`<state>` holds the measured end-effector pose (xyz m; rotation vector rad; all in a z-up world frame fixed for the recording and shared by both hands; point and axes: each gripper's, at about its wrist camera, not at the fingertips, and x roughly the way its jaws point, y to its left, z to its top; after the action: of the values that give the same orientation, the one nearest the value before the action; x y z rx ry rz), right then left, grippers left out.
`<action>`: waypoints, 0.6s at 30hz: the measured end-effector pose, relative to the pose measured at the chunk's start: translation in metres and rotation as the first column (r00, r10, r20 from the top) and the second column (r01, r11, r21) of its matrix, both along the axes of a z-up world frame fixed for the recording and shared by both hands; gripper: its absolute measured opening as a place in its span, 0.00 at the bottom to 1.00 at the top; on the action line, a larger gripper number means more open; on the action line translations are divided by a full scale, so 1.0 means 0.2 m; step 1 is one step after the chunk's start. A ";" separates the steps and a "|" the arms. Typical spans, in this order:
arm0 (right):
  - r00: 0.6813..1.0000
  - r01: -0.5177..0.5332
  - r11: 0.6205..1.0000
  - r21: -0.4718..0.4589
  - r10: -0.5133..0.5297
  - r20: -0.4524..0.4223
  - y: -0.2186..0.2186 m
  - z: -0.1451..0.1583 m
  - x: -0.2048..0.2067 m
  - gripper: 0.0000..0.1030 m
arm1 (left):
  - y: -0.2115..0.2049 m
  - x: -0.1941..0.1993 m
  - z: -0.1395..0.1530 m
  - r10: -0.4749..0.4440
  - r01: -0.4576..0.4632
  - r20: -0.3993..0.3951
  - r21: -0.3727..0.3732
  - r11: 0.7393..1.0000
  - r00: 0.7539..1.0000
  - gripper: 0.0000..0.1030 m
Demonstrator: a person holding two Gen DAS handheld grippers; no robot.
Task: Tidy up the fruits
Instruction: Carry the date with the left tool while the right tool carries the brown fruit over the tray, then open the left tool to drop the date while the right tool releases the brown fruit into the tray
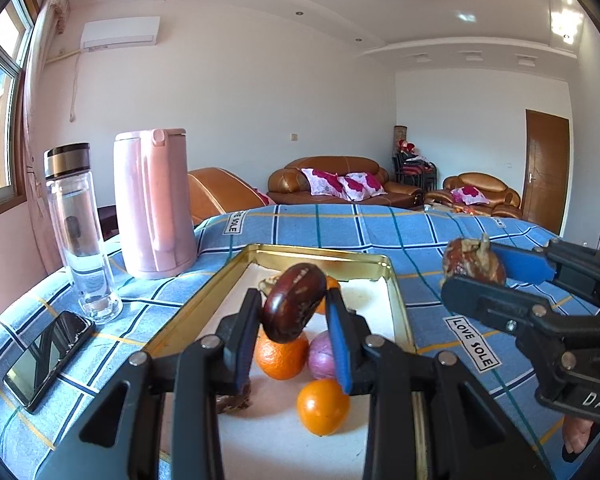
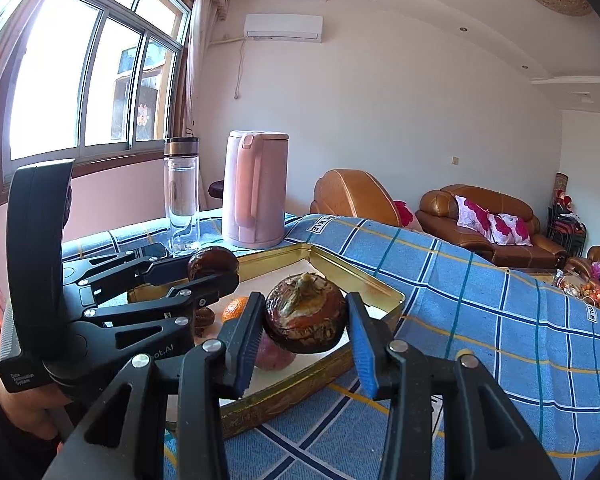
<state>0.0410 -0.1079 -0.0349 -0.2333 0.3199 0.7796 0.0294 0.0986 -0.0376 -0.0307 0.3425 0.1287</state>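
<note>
Left gripper [image 1: 293, 309] fingers clamp chestnut [image 1: 293, 307]; right gripper [image 2: 306, 325] likewise; tray [image 1: 396, 300] holds oranges [image 1: 323, 406].

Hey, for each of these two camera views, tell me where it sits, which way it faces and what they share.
Left wrist: sits on the left gripper, facing forward over the gold tray; its jaws are shut on a dark brown fruit, and the right gripper shows at right.
Right wrist: sits on the right gripper, facing the tray's corner; its jaws grip a stemmed brown fruit, with the left gripper and the holding hand at left.
Shared: tray, pink kettle, glass bottle, both fruits.
</note>
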 end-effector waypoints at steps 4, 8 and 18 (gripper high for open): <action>1.000 -0.016 1.000 -0.009 0.016 -0.003 0.05 -0.01 -0.01 0.42 | 0.03 -0.01 0.00 0.012 -0.012 -0.007 -0.001 1.000 1.000 0.33; 0.999 -0.033 0.999 -0.019 0.033 -0.007 0.10 -0.02 -0.02 0.42 | 0.07 -0.02 -0.01 0.026 -0.025 -0.015 0.003 1.000 1.000 0.33; 0.995 -0.091 0.994 -0.055 0.088 -0.056 0.23 -0.07 -0.02 0.42 | 0.19 -0.03 -0.03 0.074 -0.074 -0.068 -0.002 0.997 0.995 0.33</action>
<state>0.0371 -0.0626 -0.0483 -0.2832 0.3845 0.8670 0.0242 0.1368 -0.0438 -0.0437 0.4098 0.2029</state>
